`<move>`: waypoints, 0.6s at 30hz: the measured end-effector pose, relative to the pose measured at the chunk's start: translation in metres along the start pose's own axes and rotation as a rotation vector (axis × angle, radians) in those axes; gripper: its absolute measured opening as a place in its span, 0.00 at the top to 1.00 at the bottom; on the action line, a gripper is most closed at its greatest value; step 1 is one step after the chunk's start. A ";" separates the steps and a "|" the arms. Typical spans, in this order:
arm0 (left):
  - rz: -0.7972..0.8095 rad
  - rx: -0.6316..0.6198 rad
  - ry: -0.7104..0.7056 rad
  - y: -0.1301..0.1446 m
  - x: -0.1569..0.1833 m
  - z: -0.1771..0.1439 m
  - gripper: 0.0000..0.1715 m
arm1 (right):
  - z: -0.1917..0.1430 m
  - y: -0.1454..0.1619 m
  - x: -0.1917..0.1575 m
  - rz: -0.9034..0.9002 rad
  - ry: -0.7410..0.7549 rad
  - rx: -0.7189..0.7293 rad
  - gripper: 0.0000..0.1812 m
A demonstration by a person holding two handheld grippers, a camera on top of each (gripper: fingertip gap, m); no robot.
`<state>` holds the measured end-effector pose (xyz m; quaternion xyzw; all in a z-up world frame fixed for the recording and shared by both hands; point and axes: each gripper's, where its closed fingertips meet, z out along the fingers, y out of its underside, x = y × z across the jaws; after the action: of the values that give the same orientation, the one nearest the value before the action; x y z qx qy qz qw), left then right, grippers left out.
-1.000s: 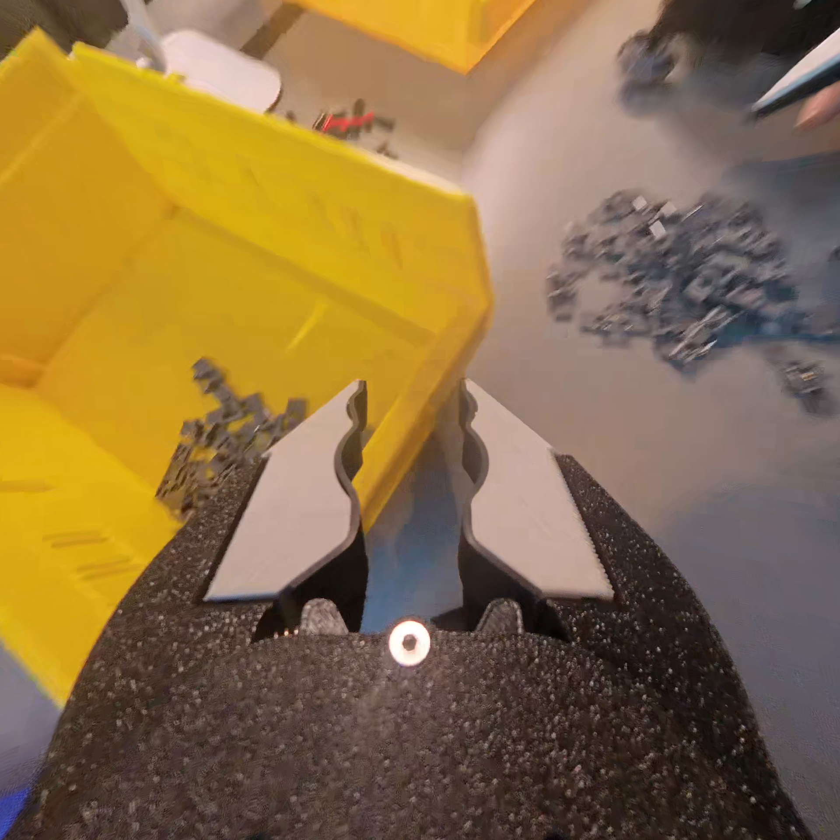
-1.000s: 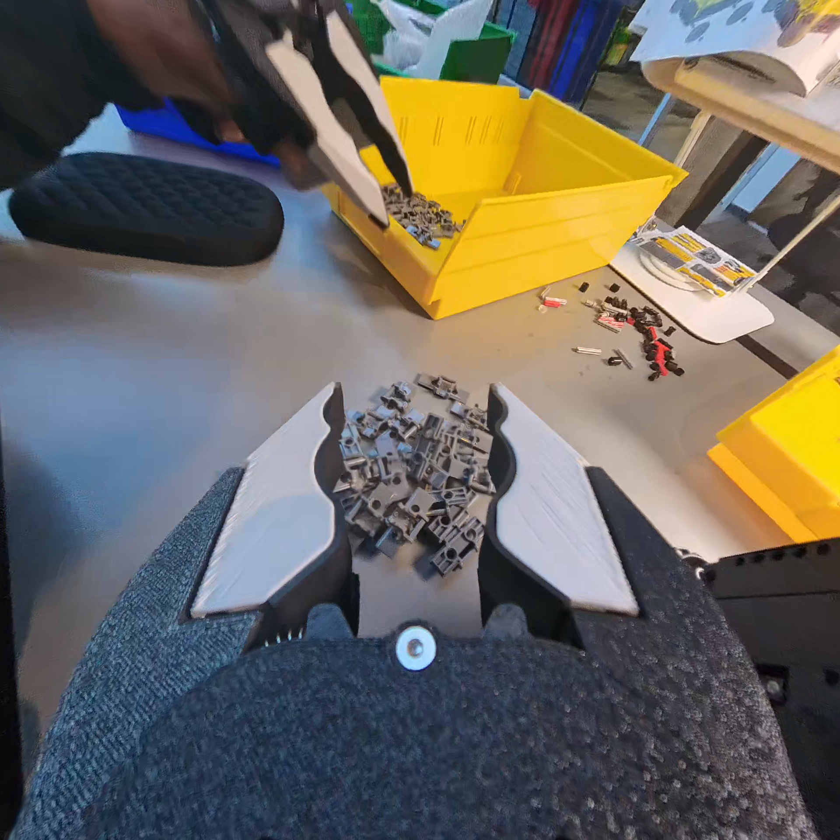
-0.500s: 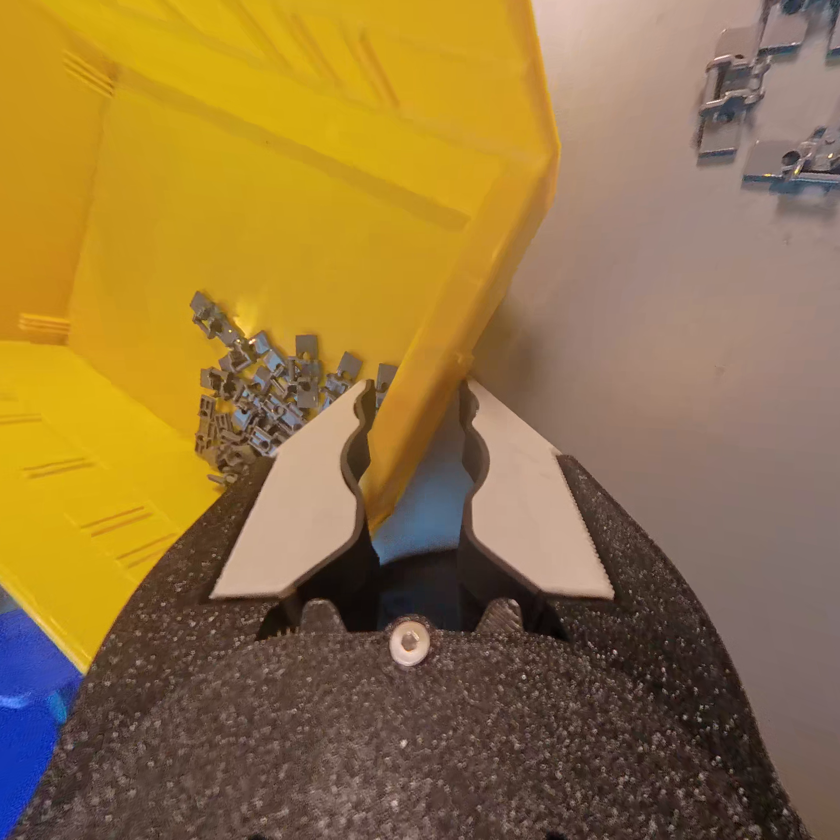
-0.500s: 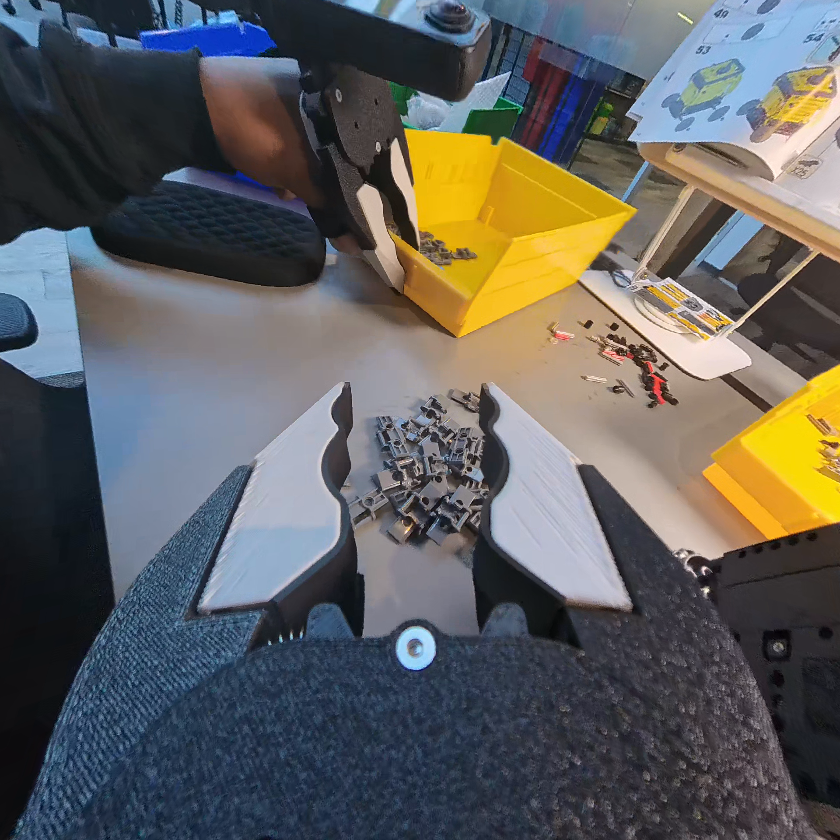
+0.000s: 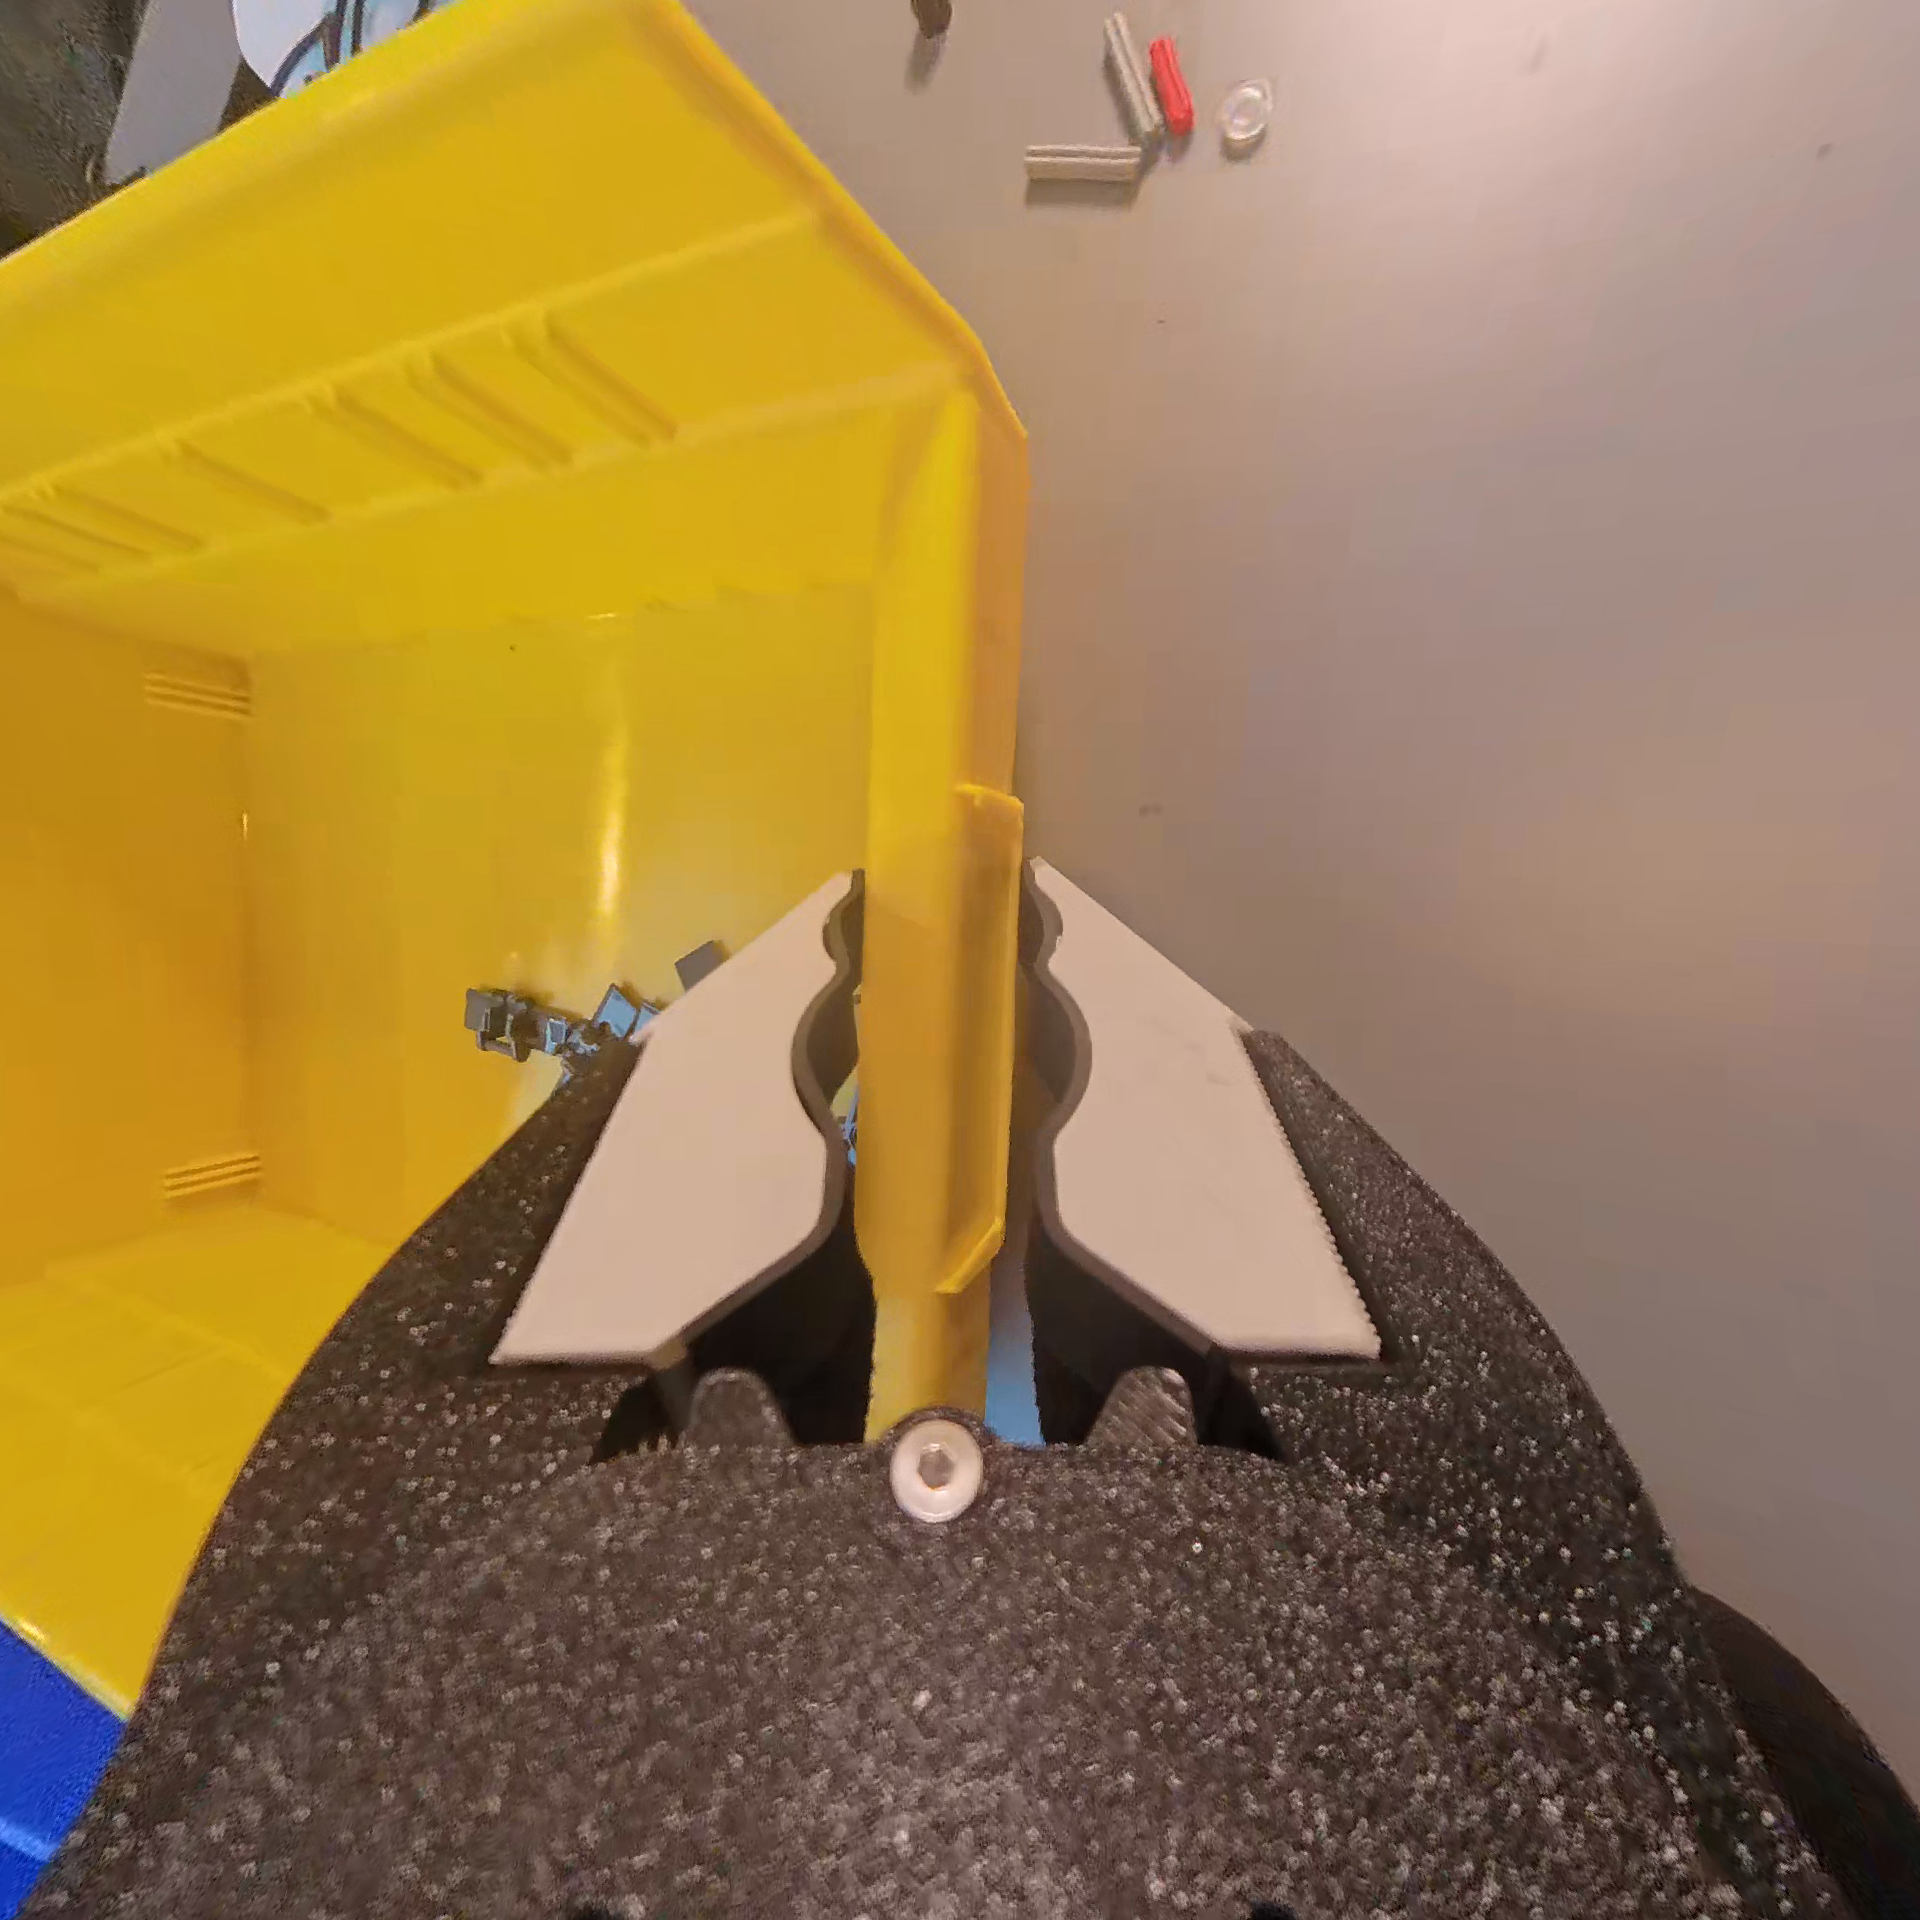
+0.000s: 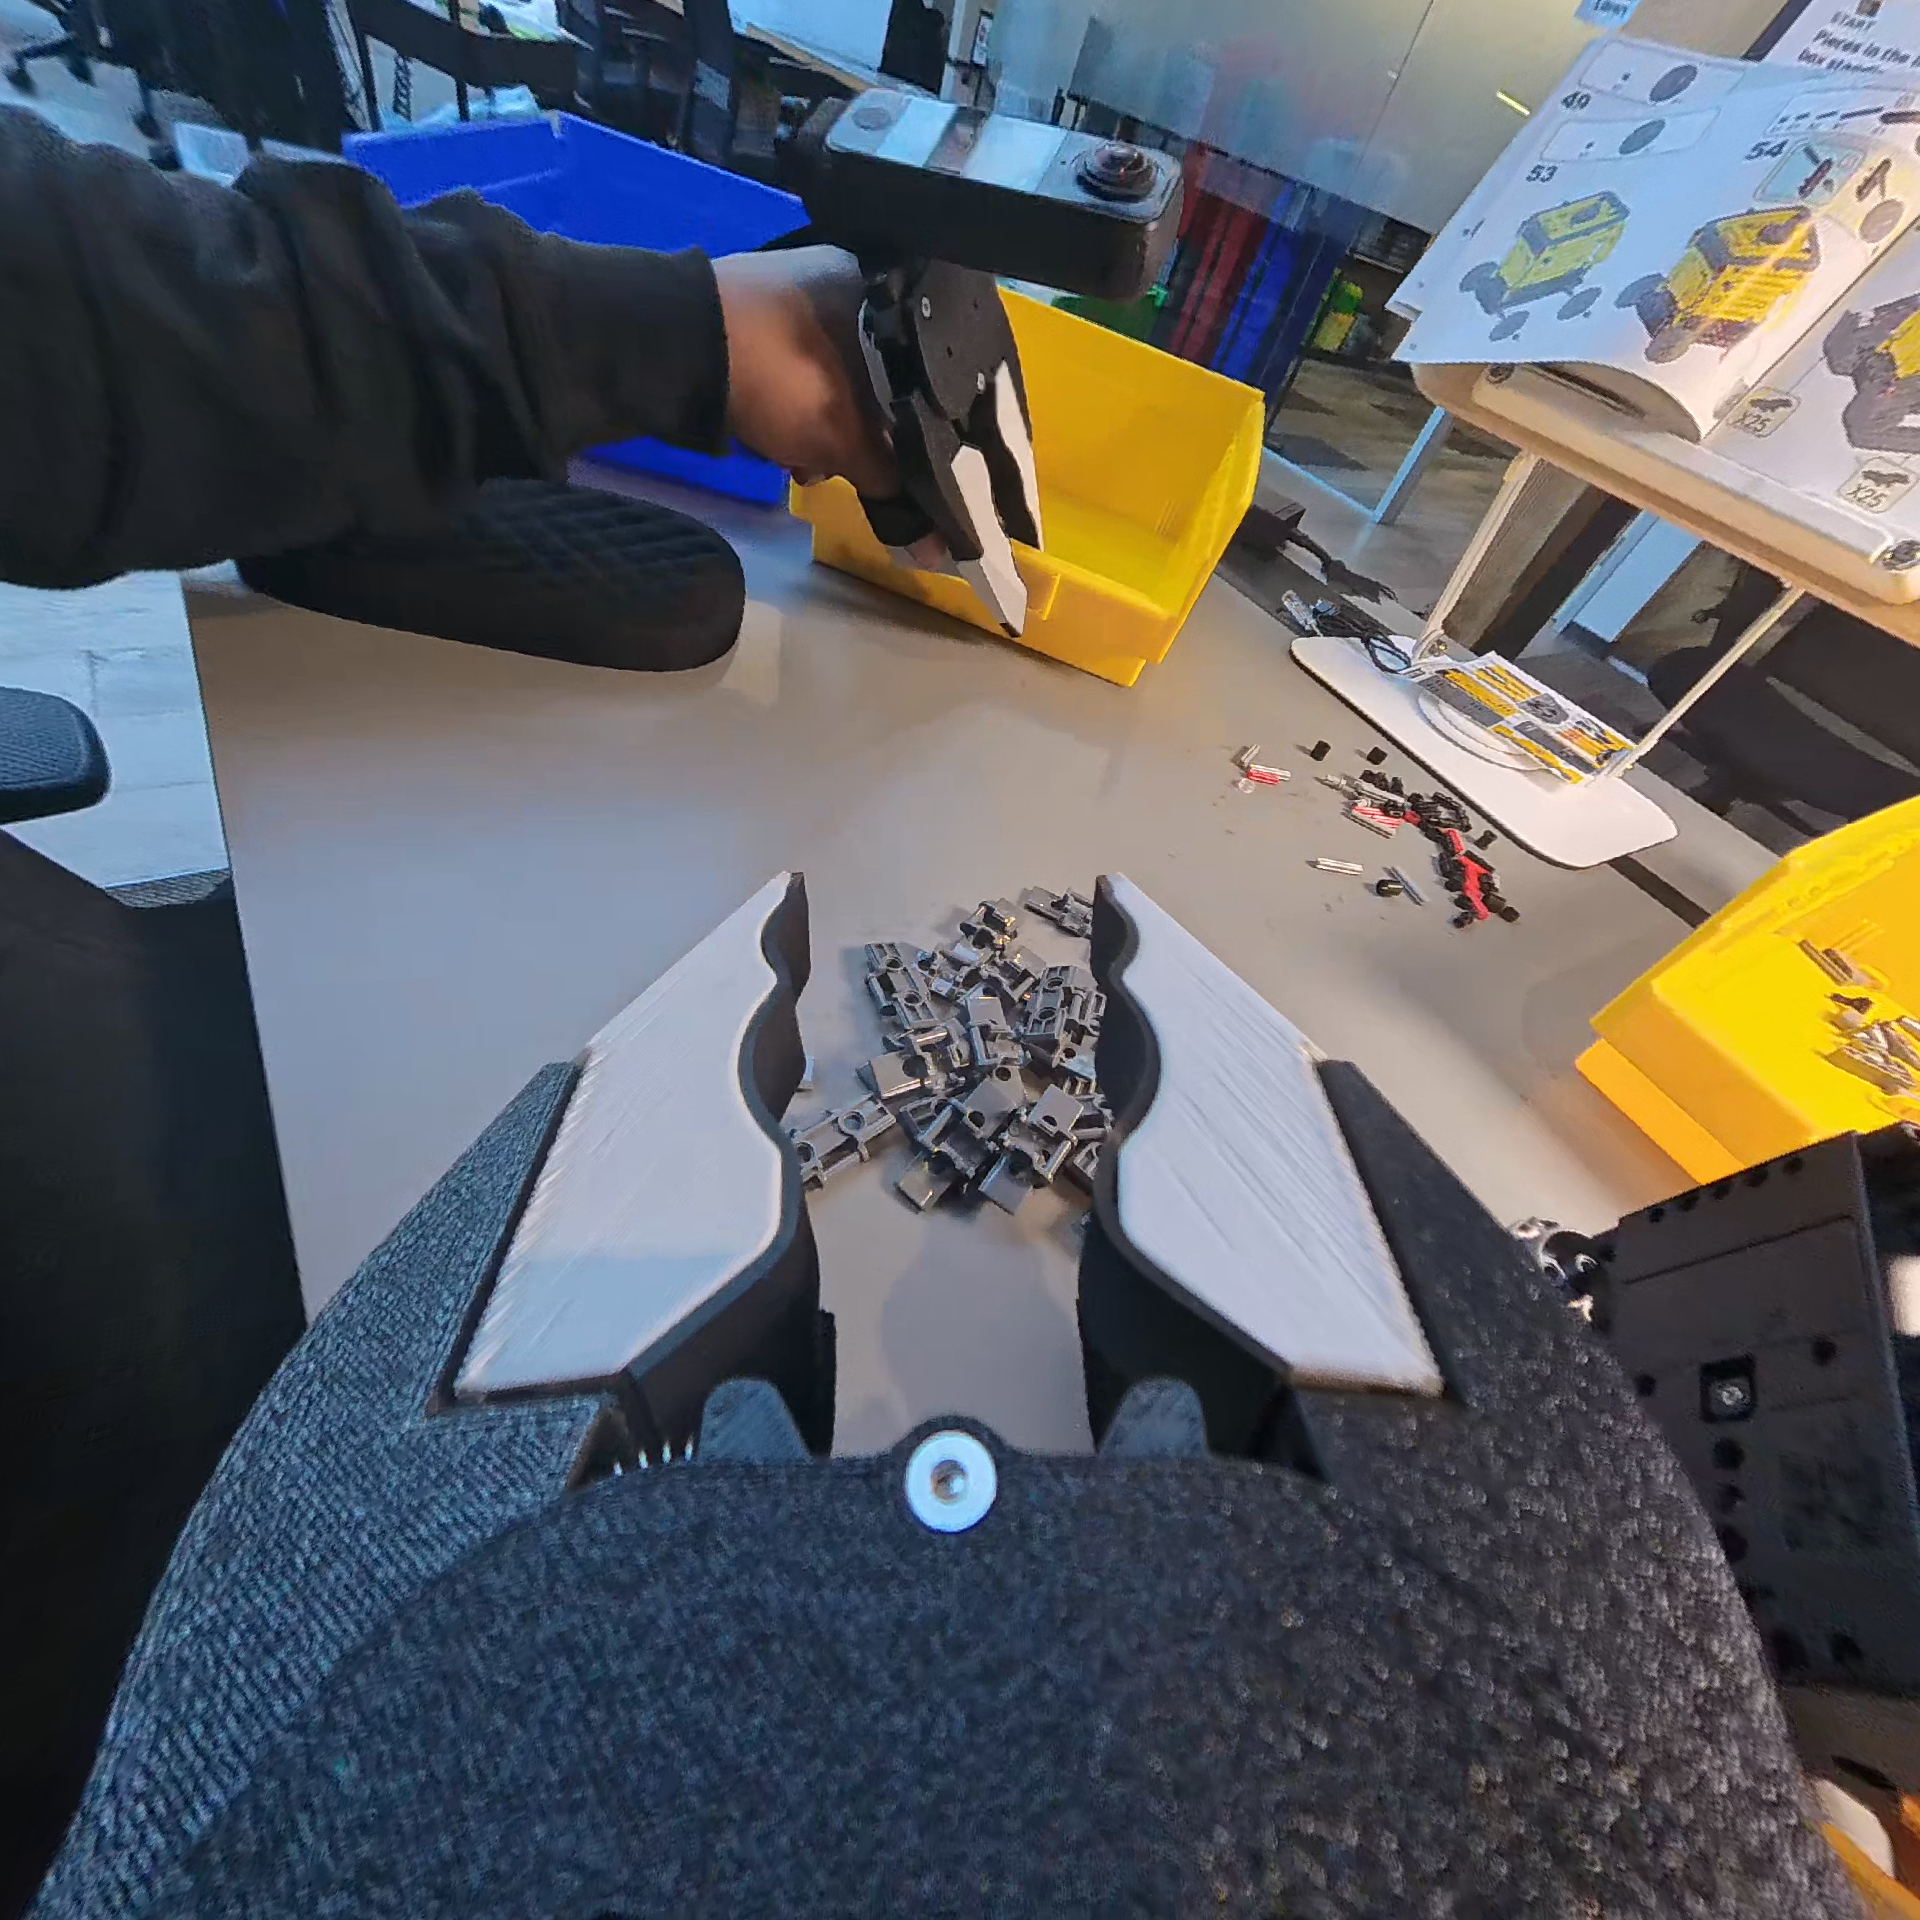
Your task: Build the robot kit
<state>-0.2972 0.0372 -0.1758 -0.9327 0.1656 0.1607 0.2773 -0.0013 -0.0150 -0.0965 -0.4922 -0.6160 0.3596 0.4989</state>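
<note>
Yellow plastic bin (image 5: 436, 436): we clamp its front wall in the left claw (image 5: 940, 935), one finger inside, one outside, a few grey parts (image 5: 520, 1023) just left of the inner finger. Right claw (image 6: 948, 914): fingers apart, empty, above the grey parts pile (image 6: 966, 1060) on the desk (image 6: 540, 831). We judge a level, firm hold best.

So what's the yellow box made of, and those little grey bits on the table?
The yellow bin looks like glossy moulded plastic: it shows shiny highlights and raised ribs, and the left gripper clamps its thin wall. The little grey pieces, piled in front of the open right gripper, look like hard plastic building-toy parts with a duller sheen, though metal can't be ruled out.
</note>
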 end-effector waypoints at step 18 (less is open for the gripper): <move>0.063 0.039 -0.102 -0.003 -0.050 0.018 0.84 | 0.029 0.005 -0.002 0.004 -0.015 -0.051 0.70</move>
<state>-0.3444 0.0608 -0.1698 -0.9120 0.1835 0.2135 0.2984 -0.0284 -0.0140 -0.1092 -0.5033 -0.6278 0.3484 0.4808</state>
